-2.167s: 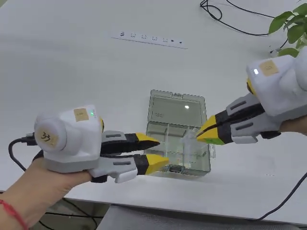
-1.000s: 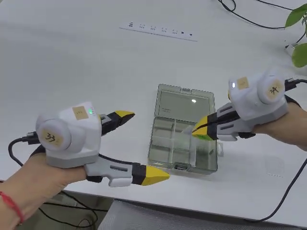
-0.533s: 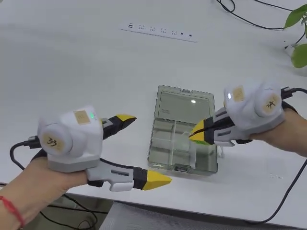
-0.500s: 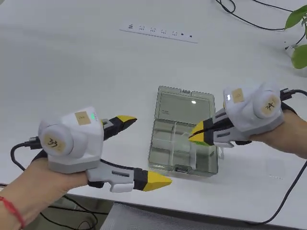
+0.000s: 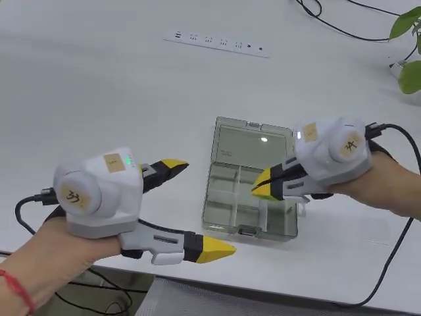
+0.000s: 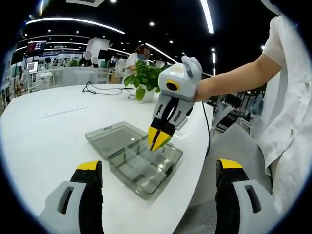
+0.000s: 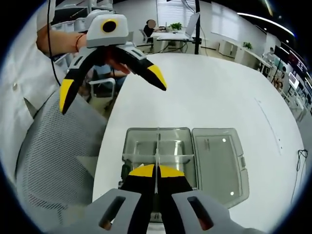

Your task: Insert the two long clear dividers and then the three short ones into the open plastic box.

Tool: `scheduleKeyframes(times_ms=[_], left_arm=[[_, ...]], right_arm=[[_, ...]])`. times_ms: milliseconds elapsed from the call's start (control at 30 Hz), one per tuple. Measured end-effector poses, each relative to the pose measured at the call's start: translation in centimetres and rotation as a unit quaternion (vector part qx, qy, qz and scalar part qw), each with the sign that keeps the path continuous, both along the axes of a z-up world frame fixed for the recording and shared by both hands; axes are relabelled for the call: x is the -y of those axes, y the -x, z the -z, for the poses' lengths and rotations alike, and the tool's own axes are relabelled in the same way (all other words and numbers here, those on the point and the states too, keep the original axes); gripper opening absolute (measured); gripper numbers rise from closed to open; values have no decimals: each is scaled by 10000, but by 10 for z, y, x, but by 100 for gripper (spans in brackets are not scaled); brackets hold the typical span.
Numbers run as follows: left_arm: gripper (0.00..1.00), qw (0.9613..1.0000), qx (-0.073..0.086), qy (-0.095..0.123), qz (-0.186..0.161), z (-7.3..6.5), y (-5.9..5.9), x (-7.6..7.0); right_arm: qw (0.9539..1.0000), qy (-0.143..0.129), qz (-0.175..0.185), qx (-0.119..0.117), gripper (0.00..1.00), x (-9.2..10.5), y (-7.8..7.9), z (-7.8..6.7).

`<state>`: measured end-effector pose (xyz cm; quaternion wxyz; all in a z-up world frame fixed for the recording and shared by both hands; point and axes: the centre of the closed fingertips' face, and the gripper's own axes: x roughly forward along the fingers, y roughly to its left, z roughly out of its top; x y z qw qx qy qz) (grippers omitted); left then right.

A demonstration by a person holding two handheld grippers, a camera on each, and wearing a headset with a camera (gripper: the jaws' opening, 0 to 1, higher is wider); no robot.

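Observation:
The open clear plastic box (image 5: pixel 223 214) lies on the white table with its lid (image 5: pixel 253 141) folded back. Clear dividers stand inside it and form compartments. My right gripper (image 5: pixel 258 187) hovers over the box's middle, shut on a thin clear divider (image 7: pixel 157 151) held edge-on above the base (image 7: pixel 141 146). My left gripper (image 5: pixel 200 205) is open wide at the box's front left, with nothing between its jaws. In the left gripper view the right gripper (image 6: pixel 157 141) points down into the box (image 6: pixel 131 170). The right gripper view has the left gripper (image 7: pixel 112 87) beyond the box.
A white power strip (image 5: pixel 218 43) lies at the far side, with black cables (image 5: pixel 342 13) and a plant (image 5: pixel 408 39) at the far right. A small clear piece (image 5: pixel 302 207) lies by the box's right wall. The table's front edge is close; a mesh chair (image 7: pixel 53 165) stands below.
The left gripper's jaws have spread wide from nearly closed. The right gripper has moved left and lower over the box with the divider in it.

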<state>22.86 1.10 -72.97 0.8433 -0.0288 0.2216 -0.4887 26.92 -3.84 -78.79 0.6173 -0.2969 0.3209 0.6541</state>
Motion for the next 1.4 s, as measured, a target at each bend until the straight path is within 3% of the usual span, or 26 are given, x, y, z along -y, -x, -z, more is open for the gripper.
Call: scheduleKeyframes(times_ms=[400,767,1167,1400], left_arm=[[99,10000,-12,4,-4,0,0,0],[99,10000,-13,20,43,0,0,2],[99,10000,-23,-38,74,3,2,1],[99,9999,-21,-76,74,3,4,-2]], right_arm=[[9993,368,-20,-2,2,0,0,31],[9986,518,-71,80,2,0,1,36],[9989,458,81,22,6,-1,2,34],[9995,123,298,49,13,-1,-1,11]])
